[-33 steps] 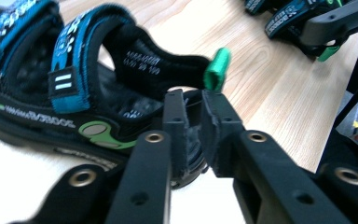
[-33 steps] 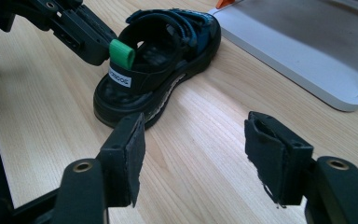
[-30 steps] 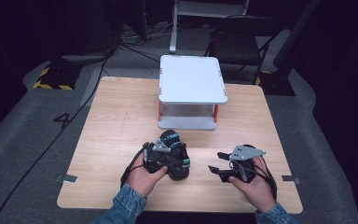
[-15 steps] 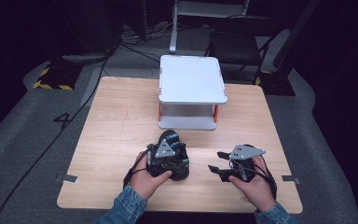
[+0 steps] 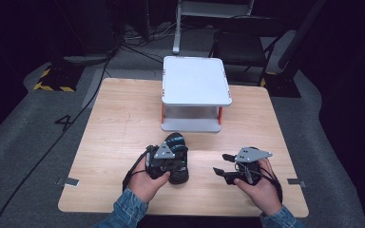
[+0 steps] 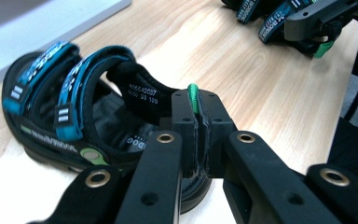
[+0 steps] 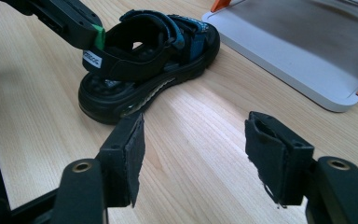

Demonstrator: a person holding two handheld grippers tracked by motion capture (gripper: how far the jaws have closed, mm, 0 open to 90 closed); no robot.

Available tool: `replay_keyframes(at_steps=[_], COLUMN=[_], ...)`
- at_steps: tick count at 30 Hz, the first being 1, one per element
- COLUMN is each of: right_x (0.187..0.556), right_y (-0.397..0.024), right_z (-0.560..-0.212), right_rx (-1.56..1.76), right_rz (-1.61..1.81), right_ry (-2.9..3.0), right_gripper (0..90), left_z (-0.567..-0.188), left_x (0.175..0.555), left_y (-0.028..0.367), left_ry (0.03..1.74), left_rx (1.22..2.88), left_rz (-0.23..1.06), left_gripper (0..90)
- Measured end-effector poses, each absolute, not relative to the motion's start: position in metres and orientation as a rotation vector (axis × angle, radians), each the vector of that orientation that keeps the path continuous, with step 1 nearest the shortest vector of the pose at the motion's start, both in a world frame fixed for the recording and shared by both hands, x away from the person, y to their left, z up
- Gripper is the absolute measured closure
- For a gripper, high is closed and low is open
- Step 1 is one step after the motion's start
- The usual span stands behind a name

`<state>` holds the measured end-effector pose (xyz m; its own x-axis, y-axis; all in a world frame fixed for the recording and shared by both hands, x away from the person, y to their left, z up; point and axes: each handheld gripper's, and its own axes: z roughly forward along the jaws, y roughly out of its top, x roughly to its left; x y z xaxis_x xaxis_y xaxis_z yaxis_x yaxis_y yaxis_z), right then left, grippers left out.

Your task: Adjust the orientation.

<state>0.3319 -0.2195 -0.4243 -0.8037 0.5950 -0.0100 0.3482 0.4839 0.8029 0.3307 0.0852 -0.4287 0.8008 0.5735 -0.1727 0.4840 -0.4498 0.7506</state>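
Presently the black sandal with blue straps (image 5: 178, 161) stood on the wooden table (image 5: 119, 123), near the person's edge and a little left of centre in the high view, its toe toward 12 o'clock. From the sandal, the white two-tier stand (image 5: 196, 80) lay at about 1 o'clock, apart from it, with orange posts between its two plates.

Left gripper (image 6: 196, 135): seen along its own jaws, both pads were pressed together on the sandal's black heel strap, the small green pull loop (image 6: 193, 95) standing up between the jaw tips. These jaws had just been closing, with the strap between them, and they were clenched on it. In the high view the left hand (image 5: 145, 178) sat at the sandal's 7 o'clock, with the grey plate of the gripper over the heel. In the right gripper view the same grip appeared at upper left, a green-tipped jaw against the heel strap beside a white label.

Right gripper (image 7: 196, 158): jaws released and standing well apart, bare wood between the pads, nothing touching either pad. In the high view it lay at the sandal's 3 o'clock, near but separate, jaws pointing toward the shoe, held in the right hand (image 5: 259, 183).

Sole flat on the table; straps fastened across the top.
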Motion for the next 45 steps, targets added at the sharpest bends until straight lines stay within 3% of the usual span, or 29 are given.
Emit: replay_keyframes(at_steps=[2,7,10,12,20,30,31,45], right_x=[0.332,0.332,0.333,0.334,0.338,0.343,0.344,0.352], right_y=[-0.219,-0.223,-0.226,-0.232,-0.257,-0.289,-0.295,-0.334], right_z=[-0.424,-0.421,-0.419,-0.416,-0.410,-0.407,-0.406,-0.409], right_rx=[0.799,0.808,0.814,0.837,0.956,1.122,1.126,1.289], right_rz=[1.227,1.231,1.233,1.233,1.148,1.018,0.991,0.916], right_ry=[2.447,2.432,2.425,2.414,2.392,2.354,2.361,2.322], right_gripper=[38.4,38.3,38.3,38.5,38.4,32.1,28.3,29.8], left_z=[-0.430,-0.431,-0.429,-0.426,-0.420,-0.434,-0.437,-0.451], left_x=[0.331,0.331,0.332,0.333,0.347,0.364,0.366,0.370], left_y=[0.085,0.084,0.086,0.092,0.123,0.151,0.155,0.167], left_ry=[0.768,0.776,0.781,0.774,0.896,1.043,1.061,1.125], left_rx=[2.131,2.087,2.078,2.065,2.038,2.083,2.085,2.106], left_rz=[0.118,0.139,0.161,0.170,0.278,0.359,0.358,0.370], left_gripper=[85.2,64.2,58.8,49.8,34.8,29.2,29.1,29.0])
